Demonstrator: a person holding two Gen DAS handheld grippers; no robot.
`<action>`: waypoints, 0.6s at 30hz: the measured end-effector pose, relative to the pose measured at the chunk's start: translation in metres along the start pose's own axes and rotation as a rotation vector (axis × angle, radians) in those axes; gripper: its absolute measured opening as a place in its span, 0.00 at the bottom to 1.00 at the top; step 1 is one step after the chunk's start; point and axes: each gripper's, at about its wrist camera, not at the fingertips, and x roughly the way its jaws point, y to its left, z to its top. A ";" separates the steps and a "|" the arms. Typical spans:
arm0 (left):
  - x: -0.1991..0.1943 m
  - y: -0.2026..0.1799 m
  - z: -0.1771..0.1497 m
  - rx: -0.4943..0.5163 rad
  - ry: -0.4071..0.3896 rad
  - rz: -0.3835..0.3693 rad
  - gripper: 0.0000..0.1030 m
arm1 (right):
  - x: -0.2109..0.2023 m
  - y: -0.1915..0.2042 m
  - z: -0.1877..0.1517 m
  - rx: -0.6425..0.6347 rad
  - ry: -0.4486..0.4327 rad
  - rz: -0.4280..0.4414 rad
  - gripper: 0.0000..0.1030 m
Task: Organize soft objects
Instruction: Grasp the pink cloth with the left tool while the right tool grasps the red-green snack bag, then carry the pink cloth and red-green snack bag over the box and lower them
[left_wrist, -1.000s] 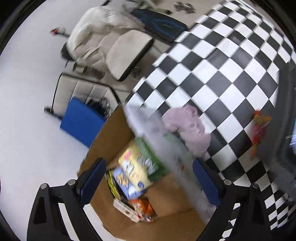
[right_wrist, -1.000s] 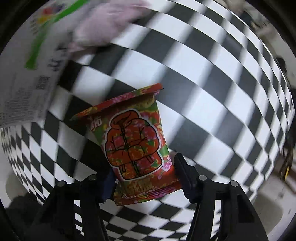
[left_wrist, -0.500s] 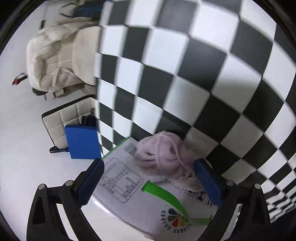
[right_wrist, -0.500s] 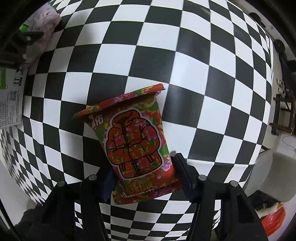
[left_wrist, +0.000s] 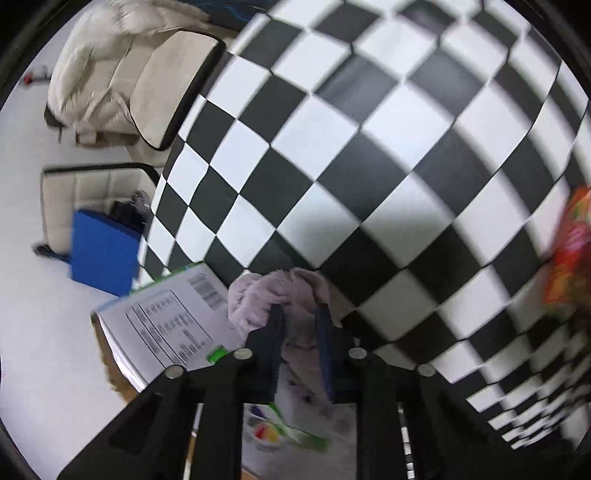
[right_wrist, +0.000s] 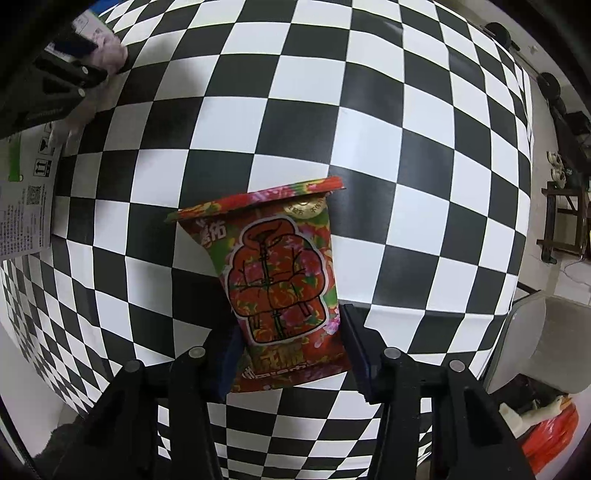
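Observation:
My left gripper (left_wrist: 298, 314) is shut on a pale pink soft cloth (left_wrist: 258, 299) that lies on the white flap of a cardboard box (left_wrist: 162, 321) at the edge of the checkered table (left_wrist: 369, 147). My right gripper (right_wrist: 288, 332) is shut on a red floral snack bag (right_wrist: 277, 273) and holds it over the checkered table (right_wrist: 369, 110). The bag also shows blurred at the right edge of the left wrist view (left_wrist: 570, 251). The left gripper and the pink cloth (right_wrist: 110, 51) show at the top left of the right wrist view.
Beige padded chairs (left_wrist: 147, 85) and a blue box (left_wrist: 103, 254) stand on the white floor beyond the table's left edge. The white box flap (right_wrist: 26, 206) lies at the left of the right wrist view. A grey bin (right_wrist: 554, 343) stands off the table at the right.
My left gripper has closed its open jaws on the pink cloth. My right gripper keeps its hold on the snack bag and has barely moved.

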 end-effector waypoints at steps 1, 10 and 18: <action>-0.009 0.003 -0.002 -0.033 -0.023 -0.038 0.14 | -0.002 -0.001 -0.003 0.008 -0.003 0.005 0.49; -0.038 0.024 -0.016 -0.192 -0.059 -0.216 0.22 | -0.019 -0.008 -0.018 0.072 -0.023 0.076 0.47; 0.008 0.006 0.010 0.015 0.140 0.014 0.41 | -0.030 -0.002 -0.023 0.059 -0.025 0.067 0.47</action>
